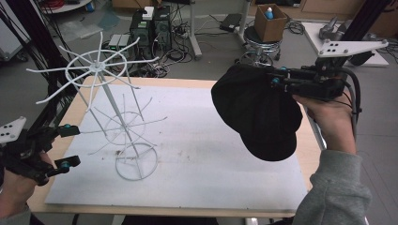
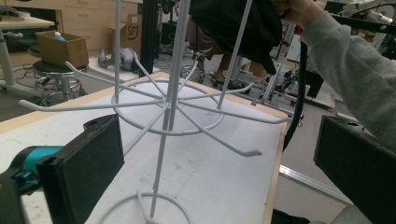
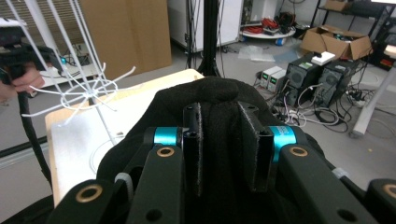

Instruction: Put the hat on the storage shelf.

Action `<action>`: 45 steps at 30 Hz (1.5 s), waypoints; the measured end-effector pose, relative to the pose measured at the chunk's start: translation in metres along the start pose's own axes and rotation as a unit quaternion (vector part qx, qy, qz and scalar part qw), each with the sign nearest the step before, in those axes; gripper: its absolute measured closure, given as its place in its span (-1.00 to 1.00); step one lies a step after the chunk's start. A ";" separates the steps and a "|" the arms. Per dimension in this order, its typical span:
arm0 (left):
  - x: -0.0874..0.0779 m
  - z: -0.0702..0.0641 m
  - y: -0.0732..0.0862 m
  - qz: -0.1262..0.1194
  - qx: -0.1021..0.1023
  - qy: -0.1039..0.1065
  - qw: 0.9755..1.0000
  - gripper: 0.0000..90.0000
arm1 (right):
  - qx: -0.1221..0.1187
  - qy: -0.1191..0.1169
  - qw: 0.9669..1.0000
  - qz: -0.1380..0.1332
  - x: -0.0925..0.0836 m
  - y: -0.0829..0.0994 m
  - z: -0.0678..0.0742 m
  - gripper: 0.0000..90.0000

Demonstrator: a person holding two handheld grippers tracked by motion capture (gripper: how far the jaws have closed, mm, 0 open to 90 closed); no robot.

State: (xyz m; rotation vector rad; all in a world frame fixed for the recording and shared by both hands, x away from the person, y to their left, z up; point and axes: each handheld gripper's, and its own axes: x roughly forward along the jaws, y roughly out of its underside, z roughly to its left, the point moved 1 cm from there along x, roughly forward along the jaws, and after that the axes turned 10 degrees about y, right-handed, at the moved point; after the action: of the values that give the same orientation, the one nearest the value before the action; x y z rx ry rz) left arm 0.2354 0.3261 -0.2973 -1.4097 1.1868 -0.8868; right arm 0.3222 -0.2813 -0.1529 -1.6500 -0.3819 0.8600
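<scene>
The left gripper (image 1: 65, 147) hangs at the tabletop's (image 1: 211, 183) left edge, jaws wide and holding nothing, aimed at the rack (image 1: 110, 101). The rack stands upright on the left half of the tabletop, and all of its hooks look bare. The cap (image 1: 256, 112) is in the air over the right half, well apart from the rack, pinched by a fold of cloth in the right gripper (image 3: 227, 149).

So the pick-up looks done; carrying the cap across and hanging it on a hook is left, and the left gripper seems placed to steady the rack.

The cap's underside and brim edge are dark and hard to read. The rack's top is cut off in the left gripper view.
</scene>
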 end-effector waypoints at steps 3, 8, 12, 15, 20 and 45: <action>-0.002 -0.006 0.002 -0.005 -0.002 -0.002 1.000 -0.96 | -0.003 -0.009 1.000 -0.003 -0.006 -0.008 0.007 0.63; -0.003 -0.011 0.006 -0.009 -0.009 -0.004 1.000 -0.96 | -0.016 -0.032 0.999 -0.005 -0.013 -0.025 0.020 0.63; -0.005 -0.019 0.009 -0.011 -0.010 -0.011 1.000 -0.96 | -0.022 -0.044 0.999 -0.016 -0.018 -0.039 0.028 0.63; -0.007 -0.025 0.009 -0.014 -0.009 -0.012 1.000 -0.96 | -0.027 -0.049 0.998 -0.025 -0.025 -0.050 0.034 0.63; -0.008 -0.031 0.009 -0.016 -0.006 -0.014 1.000 -0.96 | -0.033 -0.053 0.998 -0.028 -0.034 -0.067 0.043 0.63; -0.006 -0.034 0.012 0.002 -0.004 -0.020 1.000 -0.96 | -0.044 -0.115 0.991 -0.058 -0.020 -0.130 0.075 0.63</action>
State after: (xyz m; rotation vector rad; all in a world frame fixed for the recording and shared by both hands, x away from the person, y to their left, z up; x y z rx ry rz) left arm 0.1990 0.3240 -0.3028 -1.4242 1.1649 -0.8481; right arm 0.2812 -0.2064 -0.0279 -1.5955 -0.6785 0.9596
